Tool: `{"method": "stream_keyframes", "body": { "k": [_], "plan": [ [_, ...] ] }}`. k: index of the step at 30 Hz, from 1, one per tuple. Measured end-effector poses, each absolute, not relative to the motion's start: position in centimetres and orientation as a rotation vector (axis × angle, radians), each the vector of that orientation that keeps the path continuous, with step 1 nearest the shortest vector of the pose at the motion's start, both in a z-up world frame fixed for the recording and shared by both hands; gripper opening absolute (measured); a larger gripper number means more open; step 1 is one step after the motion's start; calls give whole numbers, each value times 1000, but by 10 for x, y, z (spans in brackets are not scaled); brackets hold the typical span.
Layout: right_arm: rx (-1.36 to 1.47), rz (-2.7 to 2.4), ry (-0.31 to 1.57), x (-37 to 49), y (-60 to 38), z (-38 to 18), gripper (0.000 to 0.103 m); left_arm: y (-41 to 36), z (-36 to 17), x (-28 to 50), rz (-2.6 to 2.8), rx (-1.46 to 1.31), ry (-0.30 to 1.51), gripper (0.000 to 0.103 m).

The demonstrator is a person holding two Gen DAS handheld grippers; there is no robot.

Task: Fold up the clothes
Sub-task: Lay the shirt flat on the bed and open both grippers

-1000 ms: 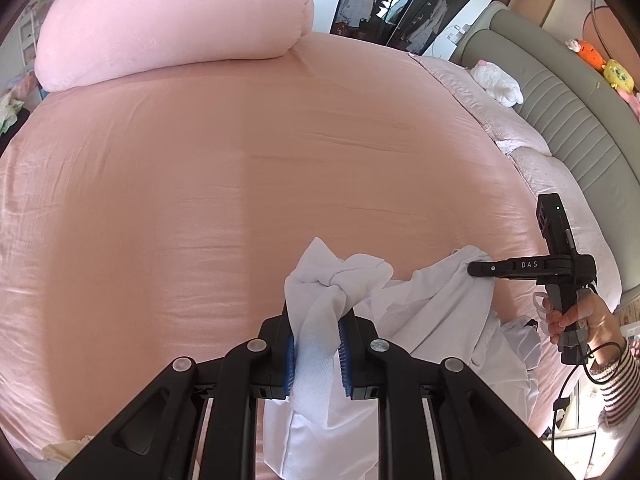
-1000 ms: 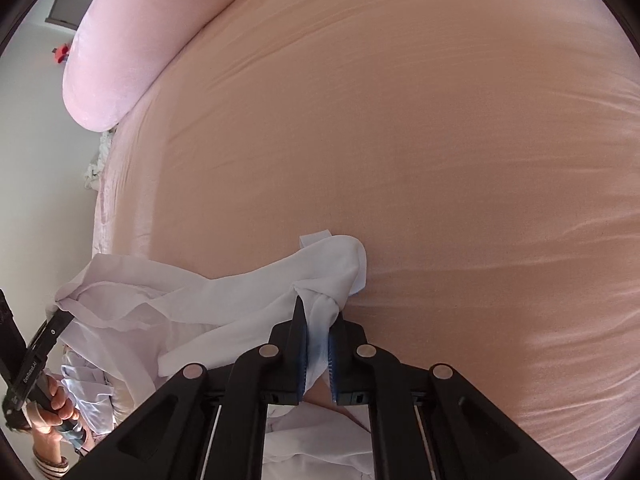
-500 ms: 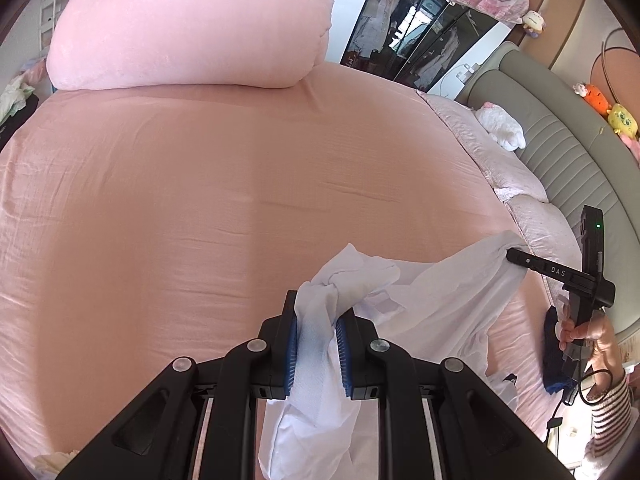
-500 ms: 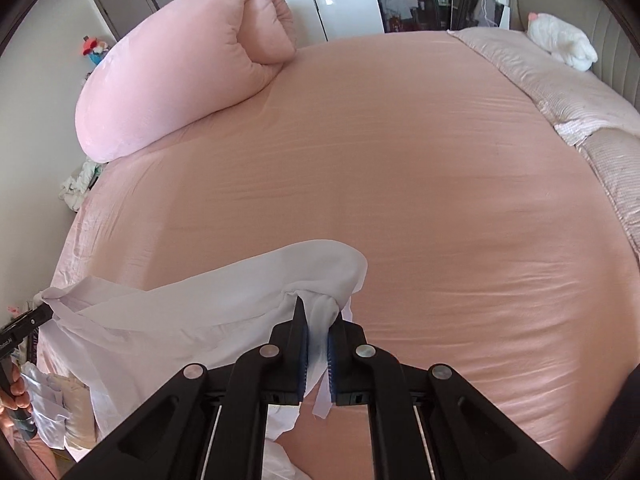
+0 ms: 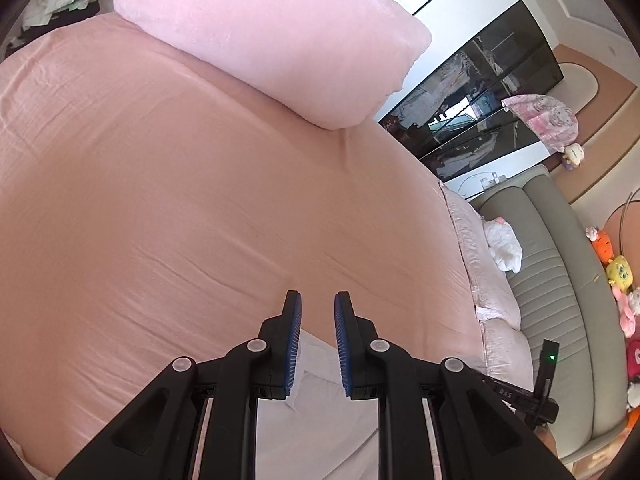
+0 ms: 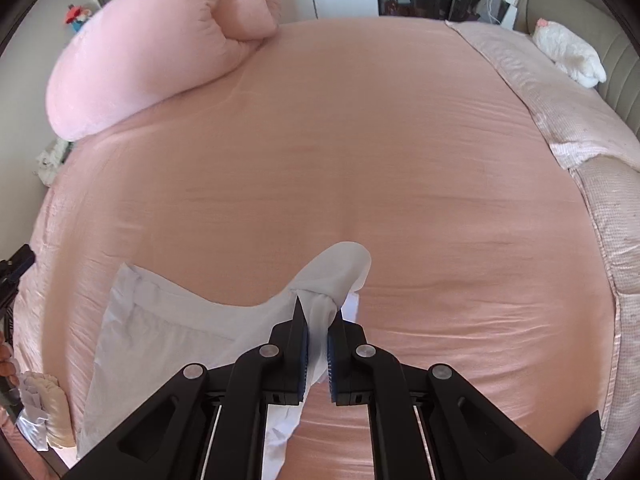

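A thin white fabric garment lies partly spread on the near left of the bed, one bunched end lifted.

Thin white cloth garment: smooth, matt
Pink cotton bedsheet: finely creased, matt
Pink plush duvet roll: fuzzy
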State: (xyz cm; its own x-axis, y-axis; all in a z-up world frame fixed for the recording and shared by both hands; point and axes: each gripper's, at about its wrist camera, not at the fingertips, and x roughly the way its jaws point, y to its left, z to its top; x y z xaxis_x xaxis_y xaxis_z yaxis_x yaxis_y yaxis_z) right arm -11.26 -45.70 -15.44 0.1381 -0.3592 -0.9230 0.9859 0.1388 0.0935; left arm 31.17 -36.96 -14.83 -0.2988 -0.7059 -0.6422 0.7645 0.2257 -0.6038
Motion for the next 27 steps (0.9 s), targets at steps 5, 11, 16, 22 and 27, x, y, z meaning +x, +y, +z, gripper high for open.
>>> {"method": "stream_keyframes", "body": {
  "k": [5,11,16,22,27],
  "plan": [
    [972,-1250,1001,-121,-462,-185,43,-367,-161,302,-1450,128,1227,20],
    [1079,-1255,905,-138,-461,-186,69,-355,-166,304,-1460,171,1311,61],
    [1125,-1255,864,-146,-448,-174,69,-336,-159,307,-1435,211,1350,63],
    [1115,-1223,874,-141,-430,-152,70,-311,-139,305,-1448,228,1353,65],
    [1073,-1203,886,-131,-411,-126,70,-294,-124,299,-1472,237,1351,70]
  ]
}}
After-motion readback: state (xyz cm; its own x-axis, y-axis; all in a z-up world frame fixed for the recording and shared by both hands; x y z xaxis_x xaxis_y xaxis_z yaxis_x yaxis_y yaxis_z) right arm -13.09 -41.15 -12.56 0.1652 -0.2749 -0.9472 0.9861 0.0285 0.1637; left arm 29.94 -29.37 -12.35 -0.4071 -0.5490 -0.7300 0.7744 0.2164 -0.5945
